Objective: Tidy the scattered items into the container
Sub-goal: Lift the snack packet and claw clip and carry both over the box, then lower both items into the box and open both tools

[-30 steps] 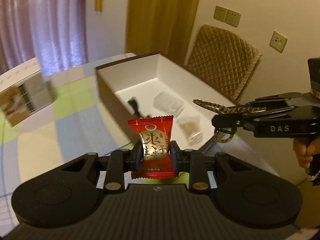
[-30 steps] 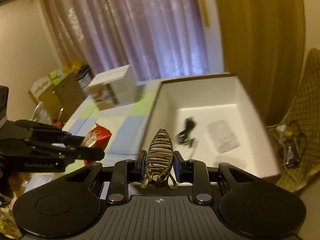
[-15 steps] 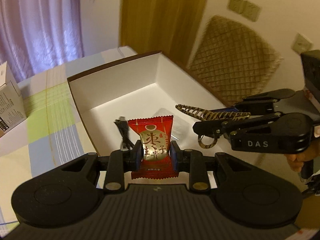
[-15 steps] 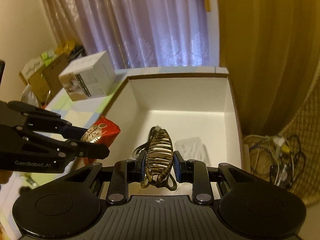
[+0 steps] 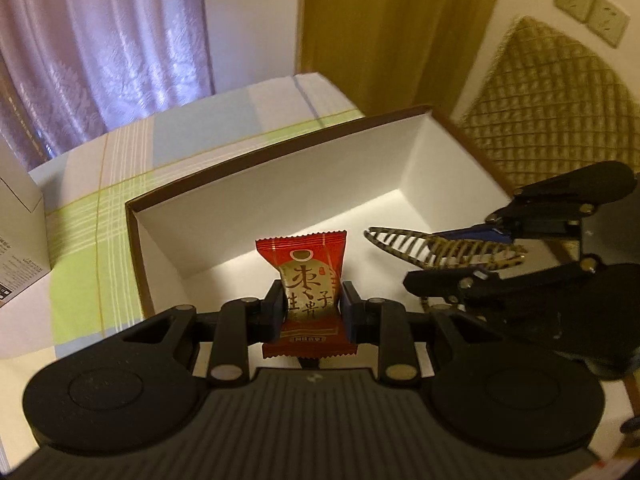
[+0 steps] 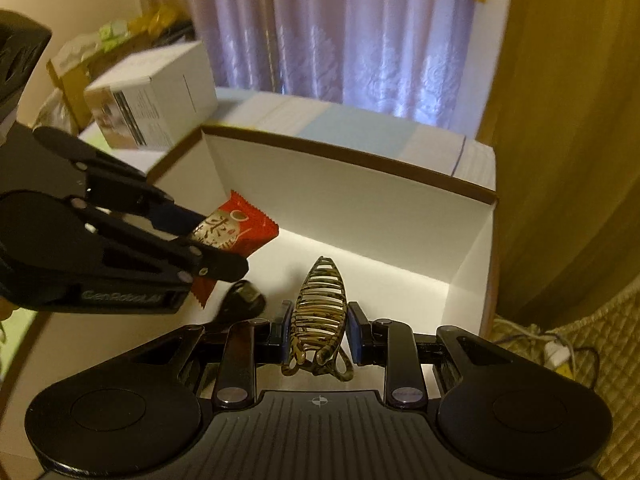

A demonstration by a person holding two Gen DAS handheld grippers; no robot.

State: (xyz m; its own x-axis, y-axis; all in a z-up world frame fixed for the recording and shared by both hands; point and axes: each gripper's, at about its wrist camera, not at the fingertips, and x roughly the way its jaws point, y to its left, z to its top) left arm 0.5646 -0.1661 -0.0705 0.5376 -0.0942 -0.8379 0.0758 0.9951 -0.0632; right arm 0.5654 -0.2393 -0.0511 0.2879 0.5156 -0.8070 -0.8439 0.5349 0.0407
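Note:
My left gripper is shut on a red snack packet with gold lettering, held upright over the open white box with a brown rim. To its right, my right gripper is shut on a tortoiseshell hair claw clip. In the right wrist view the clip sits between the right gripper pads, above the box floor. The left gripper with the packet reaches in from the left. A black object lies in the box under it.
A white carton stands on the checked tablecloth left of the box. Purple curtains hang behind the table. A quilted chair back stands beyond the box's right side, with cables on the floor.
Both grippers have moved forward and lower over the box, closer together. The box interior now fills the views. Each still holds its item.

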